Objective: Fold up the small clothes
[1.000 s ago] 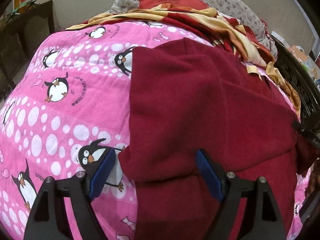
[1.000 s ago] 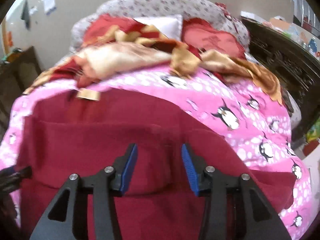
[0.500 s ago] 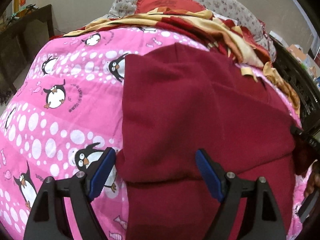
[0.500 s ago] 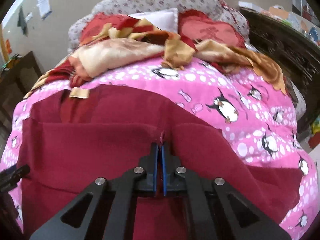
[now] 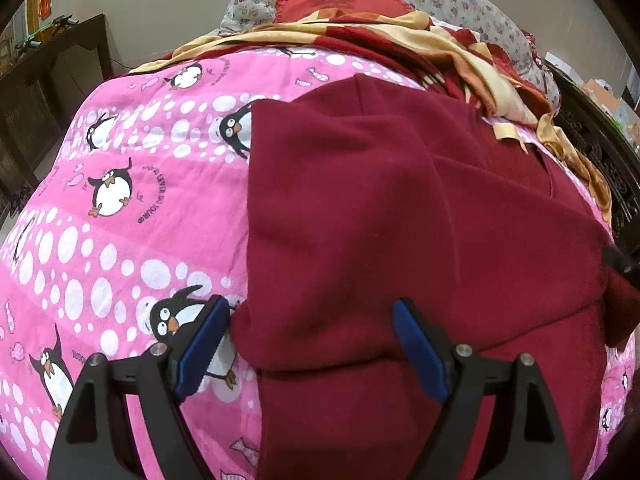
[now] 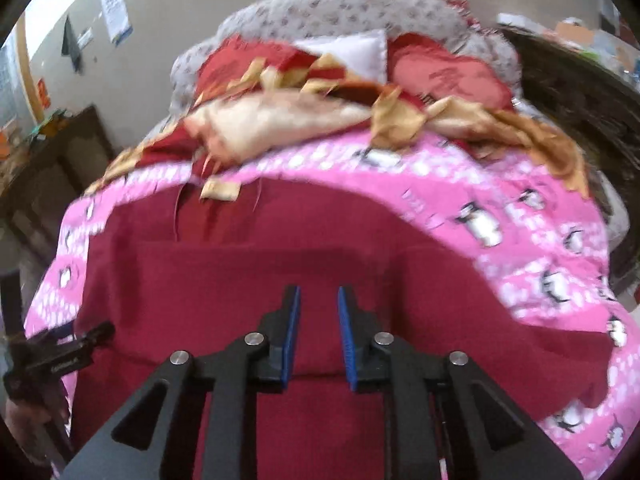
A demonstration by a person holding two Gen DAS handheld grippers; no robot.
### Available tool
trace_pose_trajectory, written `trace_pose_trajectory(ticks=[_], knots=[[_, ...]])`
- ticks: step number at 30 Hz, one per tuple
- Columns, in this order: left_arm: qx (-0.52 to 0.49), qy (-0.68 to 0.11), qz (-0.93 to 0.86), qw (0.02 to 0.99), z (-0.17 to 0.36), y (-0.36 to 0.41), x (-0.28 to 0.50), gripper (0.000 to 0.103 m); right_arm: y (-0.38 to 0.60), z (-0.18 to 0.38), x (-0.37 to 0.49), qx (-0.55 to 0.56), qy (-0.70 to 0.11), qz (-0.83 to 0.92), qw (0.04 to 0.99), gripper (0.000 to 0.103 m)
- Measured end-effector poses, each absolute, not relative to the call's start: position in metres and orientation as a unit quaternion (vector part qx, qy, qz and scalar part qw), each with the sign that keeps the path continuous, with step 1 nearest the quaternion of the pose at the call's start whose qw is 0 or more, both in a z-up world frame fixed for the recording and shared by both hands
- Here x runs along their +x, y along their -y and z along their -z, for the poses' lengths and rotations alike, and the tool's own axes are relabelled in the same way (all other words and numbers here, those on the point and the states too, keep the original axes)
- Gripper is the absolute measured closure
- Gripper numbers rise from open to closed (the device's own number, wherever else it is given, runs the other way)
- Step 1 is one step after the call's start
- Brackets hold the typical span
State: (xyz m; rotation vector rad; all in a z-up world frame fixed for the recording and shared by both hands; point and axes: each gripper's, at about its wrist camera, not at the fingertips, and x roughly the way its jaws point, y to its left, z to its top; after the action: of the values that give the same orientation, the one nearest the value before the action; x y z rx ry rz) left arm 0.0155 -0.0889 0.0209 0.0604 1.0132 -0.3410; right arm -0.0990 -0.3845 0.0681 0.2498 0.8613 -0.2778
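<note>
A dark red fleece garment [image 5: 400,220] lies partly folded on a pink penguin-print bedspread [image 5: 100,240]. My left gripper [image 5: 308,336] is open, its blue pads on either side of the folded layer's near left corner. In the right wrist view the garment [image 6: 240,280] fills the lower middle. My right gripper [image 6: 318,332] is open with a narrow gap, empty, just above the folded edge. The left gripper [image 6: 52,360] shows at that view's left edge.
A rumpled red and cream blanket [image 5: 400,36] and pillows [image 6: 340,12] lie at the bed's far end. A dark carved footboard [image 5: 600,152] runs along the right side. A dark wooden cabinet [image 5: 48,92] stands left of the bed.
My right gripper shut on a pinch of the red fabric half a second ago, then opened and let it go. The left gripper stayed open and shifted slightly.
</note>
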Motion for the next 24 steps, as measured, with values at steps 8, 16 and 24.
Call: trace_pose_trajectory(ticks=[8,16,24], knots=[[0.035,-0.477,0.177,0.860,-0.040,0.091,0.003,0.016,0.385,-0.057,-0.100,0.132,-0.440,0.142,0.877,0.065],[0.030,-0.478,0.179,0.859,-0.036,0.099,-0.005,0.016,0.380,-0.036,-0.103,0.120,-0.453,0.154,0.870,0.062],[0.011,-0.467,0.185,0.865,-0.055,0.092,-0.018,0.016,0.377,-0.048,-0.119,0.147,-0.451,0.137,0.869,0.055]])
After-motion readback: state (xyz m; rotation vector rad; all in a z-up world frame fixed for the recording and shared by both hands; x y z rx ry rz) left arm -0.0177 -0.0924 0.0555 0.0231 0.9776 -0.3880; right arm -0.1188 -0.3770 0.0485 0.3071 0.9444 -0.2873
